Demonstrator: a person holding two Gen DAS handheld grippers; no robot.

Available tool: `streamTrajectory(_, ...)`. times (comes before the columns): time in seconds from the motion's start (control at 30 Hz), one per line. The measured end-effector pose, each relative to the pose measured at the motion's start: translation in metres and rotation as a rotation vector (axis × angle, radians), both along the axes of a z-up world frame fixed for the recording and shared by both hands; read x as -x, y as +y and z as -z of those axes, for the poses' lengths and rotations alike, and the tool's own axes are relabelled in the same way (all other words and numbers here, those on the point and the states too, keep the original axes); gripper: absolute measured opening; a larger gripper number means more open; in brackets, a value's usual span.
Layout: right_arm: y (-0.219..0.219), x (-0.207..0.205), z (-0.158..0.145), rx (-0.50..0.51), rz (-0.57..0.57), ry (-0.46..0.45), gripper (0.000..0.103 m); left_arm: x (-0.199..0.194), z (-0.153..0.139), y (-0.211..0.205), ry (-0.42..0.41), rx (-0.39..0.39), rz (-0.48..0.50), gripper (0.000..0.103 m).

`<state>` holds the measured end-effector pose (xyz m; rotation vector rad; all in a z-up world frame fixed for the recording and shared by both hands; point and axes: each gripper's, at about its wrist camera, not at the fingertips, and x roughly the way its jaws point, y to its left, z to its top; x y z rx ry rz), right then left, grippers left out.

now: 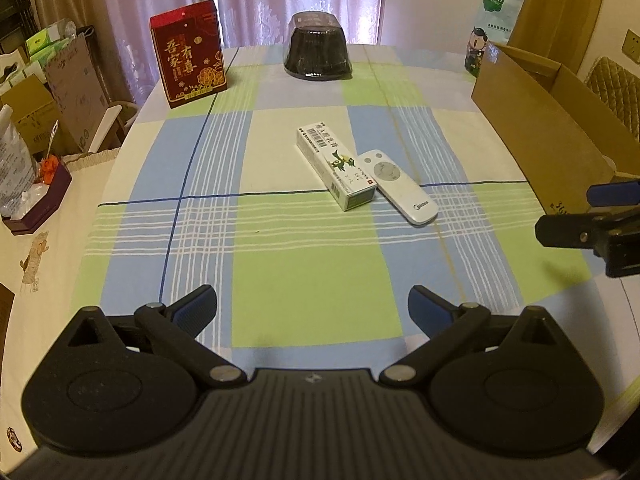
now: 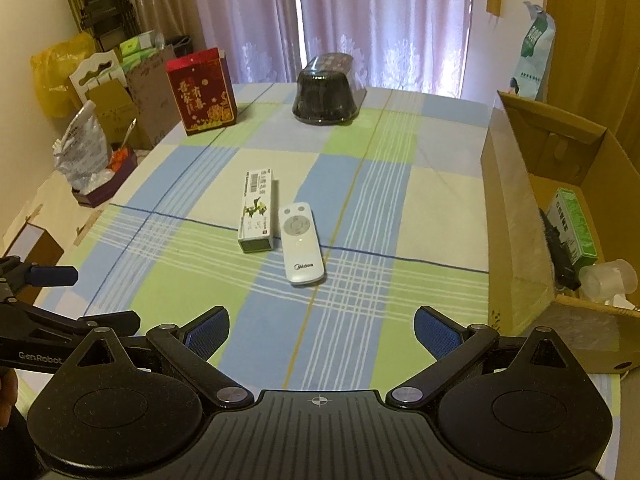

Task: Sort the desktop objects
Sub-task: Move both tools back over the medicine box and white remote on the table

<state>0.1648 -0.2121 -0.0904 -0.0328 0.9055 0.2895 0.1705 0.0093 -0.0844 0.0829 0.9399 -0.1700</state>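
A white and green carton (image 1: pixel 335 166) (image 2: pixel 258 210) lies mid-table, touching a white remote (image 1: pixel 396 187) (image 2: pixel 300 242) on its right. Farther back stand a red tin (image 1: pixel 188 54) (image 2: pixel 202 92) and a dark wrapped bowl stack (image 1: pixel 318 46) (image 2: pixel 326 94). My left gripper (image 1: pixel 312 312) is open over the near cloth, nothing between its fingers. My right gripper (image 2: pixel 322 332) is open too, well short of the remote. In each wrist view the other gripper shows at the edge: the right gripper (image 1: pixel 576 216) and the left gripper (image 2: pixel 96 300).
An open cardboard box (image 2: pixel 516 216) (image 1: pixel 536 120) stands at the table's right edge, holding a green packet (image 2: pixel 576 228), a dark item and a clear cup (image 2: pixel 608 278). A tall bag (image 1: pixel 494 16) stands behind it. Cartons and bags crowd the left side (image 2: pixel 100 148).
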Motion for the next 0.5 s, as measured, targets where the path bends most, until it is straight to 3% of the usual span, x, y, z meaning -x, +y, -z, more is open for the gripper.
streamTrajectory(0.5, 0.009, -0.025, 0.023, 0.016, -0.012, 0.046, 0.101, -0.024, 0.013, 0.002, 0.005, 0.0, -0.011, 0.1)
